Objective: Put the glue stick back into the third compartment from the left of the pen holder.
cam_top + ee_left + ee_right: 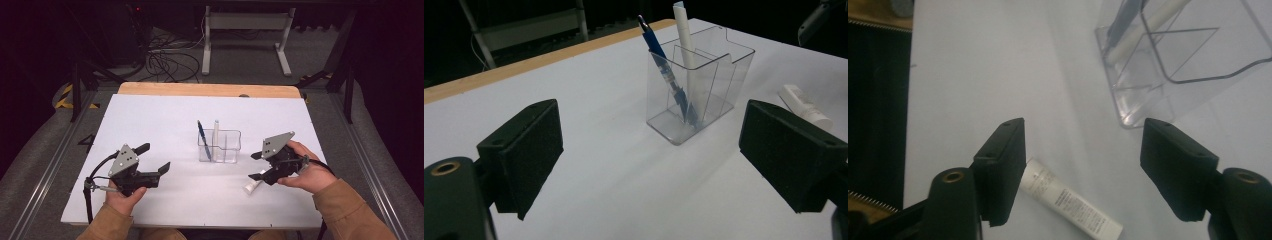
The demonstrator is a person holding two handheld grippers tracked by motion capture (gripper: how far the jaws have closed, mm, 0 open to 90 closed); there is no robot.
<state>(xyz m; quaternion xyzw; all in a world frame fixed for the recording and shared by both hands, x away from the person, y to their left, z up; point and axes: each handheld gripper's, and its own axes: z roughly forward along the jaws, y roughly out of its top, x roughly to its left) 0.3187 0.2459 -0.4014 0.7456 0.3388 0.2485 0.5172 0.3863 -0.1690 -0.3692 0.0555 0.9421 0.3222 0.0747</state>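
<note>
Item 1: clear holder [222,146], a transparent divided container, stood upright near the middle of the white table [150,120]. A blue pen [202,134] and a white stick-like item [216,131] are leaned inside it, both in the left-hand part.

Item 2: small white tube [252,187], laid flat on the table, just beside and below the right gripper [256,166]. In the right gripper view it is seen between and under the jaws, one end tucked behind the left jaw.

Item 3: right gripper, held low, jaws spread wide, nothing clamped.

Item 4: left gripper [155,160], held apart from the holder, jaws likewise spread and empty.

Risks, as judged: the tube may be rolled or skidded away if the jaws are closed off-centre; the light holder may be tipped if it is knocked by a passing jaw or by an item inserted at a slant.
</note>
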